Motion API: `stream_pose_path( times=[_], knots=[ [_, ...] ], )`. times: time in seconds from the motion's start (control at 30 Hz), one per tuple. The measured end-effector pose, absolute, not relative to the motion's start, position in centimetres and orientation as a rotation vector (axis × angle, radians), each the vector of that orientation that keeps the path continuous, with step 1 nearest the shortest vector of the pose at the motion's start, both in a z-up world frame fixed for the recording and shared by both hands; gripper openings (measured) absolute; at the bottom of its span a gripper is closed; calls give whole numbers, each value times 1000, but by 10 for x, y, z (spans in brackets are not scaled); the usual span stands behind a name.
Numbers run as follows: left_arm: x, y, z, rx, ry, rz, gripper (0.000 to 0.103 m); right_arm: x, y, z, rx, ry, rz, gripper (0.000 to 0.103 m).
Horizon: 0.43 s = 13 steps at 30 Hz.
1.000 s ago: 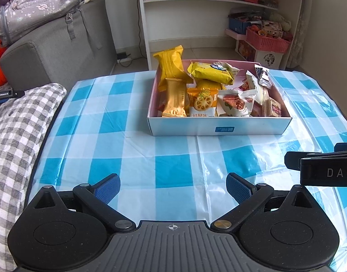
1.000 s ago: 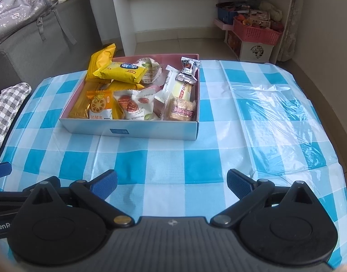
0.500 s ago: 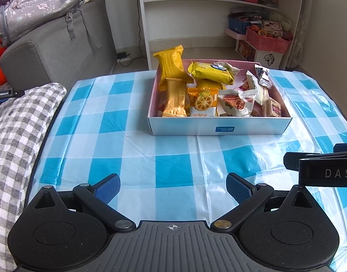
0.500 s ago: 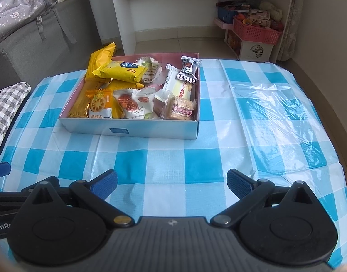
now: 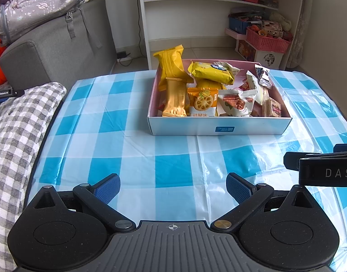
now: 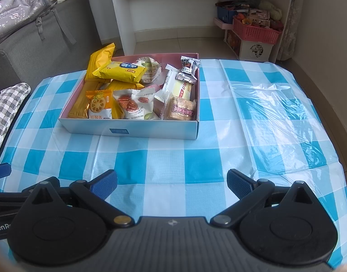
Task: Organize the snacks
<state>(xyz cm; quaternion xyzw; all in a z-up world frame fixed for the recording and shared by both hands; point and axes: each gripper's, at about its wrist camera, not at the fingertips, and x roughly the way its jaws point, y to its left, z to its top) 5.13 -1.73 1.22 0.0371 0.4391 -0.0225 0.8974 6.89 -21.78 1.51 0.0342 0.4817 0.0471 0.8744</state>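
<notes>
Left gripper [image 5: 173, 187]: spread wide, nothing between the blue pads [image 5: 107, 188], hovering over the blue-checked tablecloth [image 5: 119, 122]. Right gripper [image 6: 171, 184]: same, wide apart and holding nothing, pads [image 6: 239, 185] clear of the cloth.

Snack box [image 5: 218, 128] well ahead of both sets of fingers, sitting flat on the tablecloth. Slightly right of centre from the left fingers, left of centre from the right fingers. White outer wall, pink inside, small blue label on the near wall.

Contents, seen past the right fingers: yellow pack [image 6: 122, 70] lying on top at the far left, taller yellow bag [image 6: 98, 62] standing behind it against the far-left corner. Gold bar [image 6: 79, 107] along the left wall. Orange cracker pack [image 6: 98, 106] and white nut pack [image 6: 133, 105] upright against the near wall. Brown wafer pack [image 6: 181, 110] in the near-right corner, pale bar [image 6: 178, 85] and silver chocolate wrapper [image 6: 188, 68] leaning on the right wall behind it.

Right gripper body [image 5: 325, 166] visible beside the left fingers, off to their right. Checked grey cushion [image 5: 16, 122] off to the left of the left fingers, beyond the table edge. White shelf unit [image 5: 218, 11] far ahead, behind the box.
</notes>
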Motion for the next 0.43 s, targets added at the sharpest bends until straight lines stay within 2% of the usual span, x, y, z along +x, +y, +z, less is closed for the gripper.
stream_pose_path(
  times=[0.43],
  knots=[
    [51,-16,12,78,909,-44,101,69,-217,15,70,1005,97,103]
  ],
)
